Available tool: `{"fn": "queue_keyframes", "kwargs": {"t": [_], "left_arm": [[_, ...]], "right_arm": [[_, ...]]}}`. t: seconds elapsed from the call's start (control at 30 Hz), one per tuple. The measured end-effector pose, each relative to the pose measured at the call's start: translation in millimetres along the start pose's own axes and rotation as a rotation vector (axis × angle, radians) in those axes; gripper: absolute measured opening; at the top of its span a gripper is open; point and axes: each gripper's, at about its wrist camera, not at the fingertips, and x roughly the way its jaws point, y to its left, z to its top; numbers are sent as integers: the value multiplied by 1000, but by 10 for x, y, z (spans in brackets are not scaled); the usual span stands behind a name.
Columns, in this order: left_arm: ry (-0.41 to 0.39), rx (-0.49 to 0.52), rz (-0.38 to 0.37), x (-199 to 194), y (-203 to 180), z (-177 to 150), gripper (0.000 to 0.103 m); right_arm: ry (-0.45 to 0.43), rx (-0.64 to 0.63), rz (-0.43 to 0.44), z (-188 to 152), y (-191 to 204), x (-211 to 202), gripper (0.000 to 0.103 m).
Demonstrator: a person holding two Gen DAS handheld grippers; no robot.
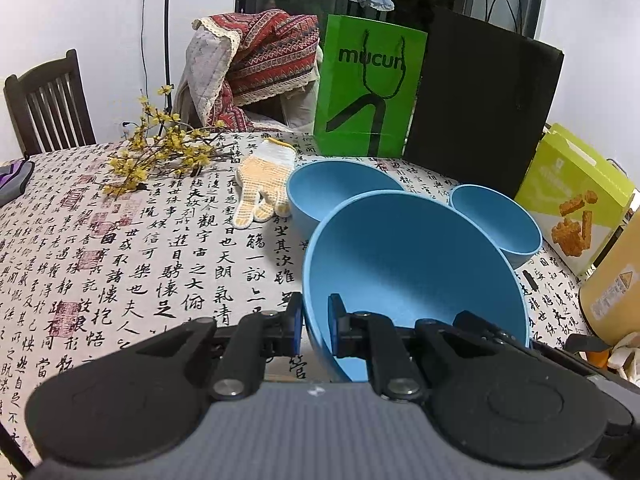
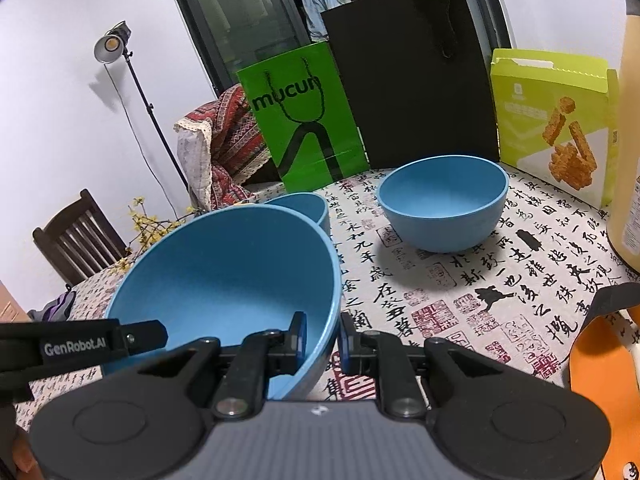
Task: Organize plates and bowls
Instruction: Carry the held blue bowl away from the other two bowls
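Left wrist view: our left gripper [image 1: 316,330] pinches the near-left rim of the large blue bowl [image 1: 408,264], which hangs tilted above the tablecloth [image 1: 120,260]; two smaller blue bowls [image 1: 340,184] [image 1: 492,220] sit beyond, a knit glove [image 1: 264,180] beside them. Right wrist view: our right gripper [image 2: 322,338] clamps the opposite rim [image 2: 334,300]. We judge both hands should travel evenly, keeping the bowl level while nesting it.

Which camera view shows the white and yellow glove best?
The left wrist view. There the glove lies in full sight on the tablecloth, beside the far blue bowl. The right wrist view does not show it at all.
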Motion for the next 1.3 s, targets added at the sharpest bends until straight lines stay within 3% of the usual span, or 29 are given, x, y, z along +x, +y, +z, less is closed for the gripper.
{"fn": "queue_keyframes", "kwargs": {"t": [1.3], "left_arm": [[-35,-65,24,-446,519,-231,14]], "right_arm": [[15,-46,40,-278,496,-248,16]]}}
